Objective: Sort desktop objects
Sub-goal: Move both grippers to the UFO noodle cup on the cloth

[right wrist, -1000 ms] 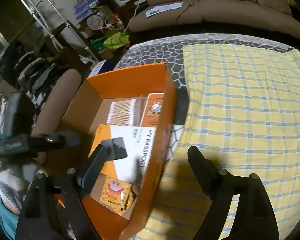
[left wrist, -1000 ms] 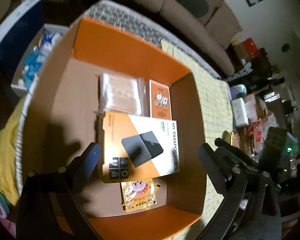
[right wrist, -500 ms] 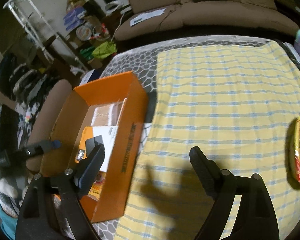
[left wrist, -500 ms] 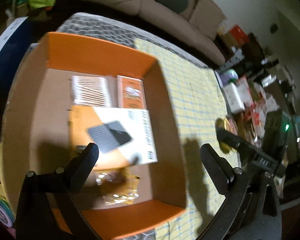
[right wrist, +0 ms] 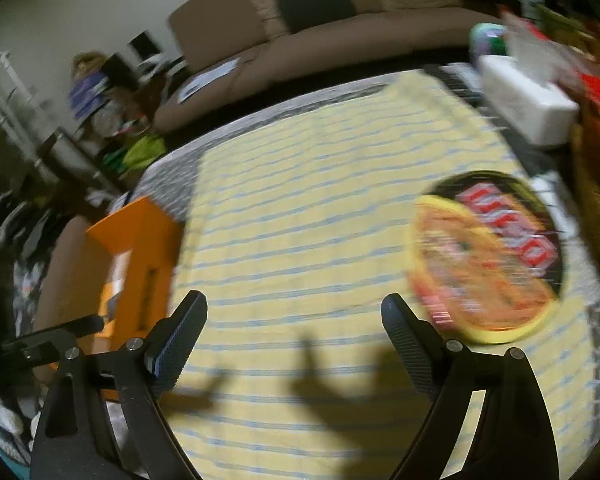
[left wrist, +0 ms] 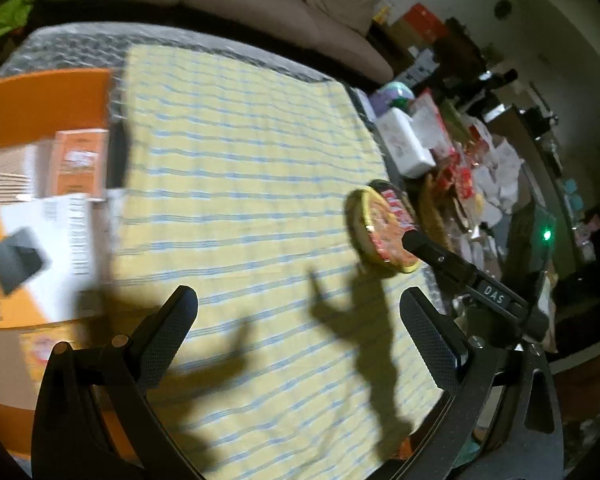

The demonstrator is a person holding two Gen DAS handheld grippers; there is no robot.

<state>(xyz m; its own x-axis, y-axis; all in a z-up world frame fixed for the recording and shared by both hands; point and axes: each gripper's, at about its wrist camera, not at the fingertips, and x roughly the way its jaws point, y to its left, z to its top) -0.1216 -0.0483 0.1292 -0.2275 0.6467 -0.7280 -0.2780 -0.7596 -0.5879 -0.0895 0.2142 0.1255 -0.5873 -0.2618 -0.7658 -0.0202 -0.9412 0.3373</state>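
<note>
Right wrist: noodle bowl [right wrist: 488, 256] lettering blurred

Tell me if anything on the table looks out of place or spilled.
Nothing looks spilled or damaged. The one stray is the round yellow-rimmed instant noodle bowl, sitting alone on the yellow checked tablecloth, while the other items lie inside the orange cardboard box on the far side. Both views are blurred.

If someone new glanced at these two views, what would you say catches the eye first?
Probably the round yellow-rimmed noodle bowl with its red and black lid, lying on the yellow, blue-striped tablecloth at its right edge. Next, the orange cardboard box at the cloth's left side, with a white and orange hard-drive carton inside. Both open hand-held grippers, left and right, cast dark shadows on the cloth.
</note>
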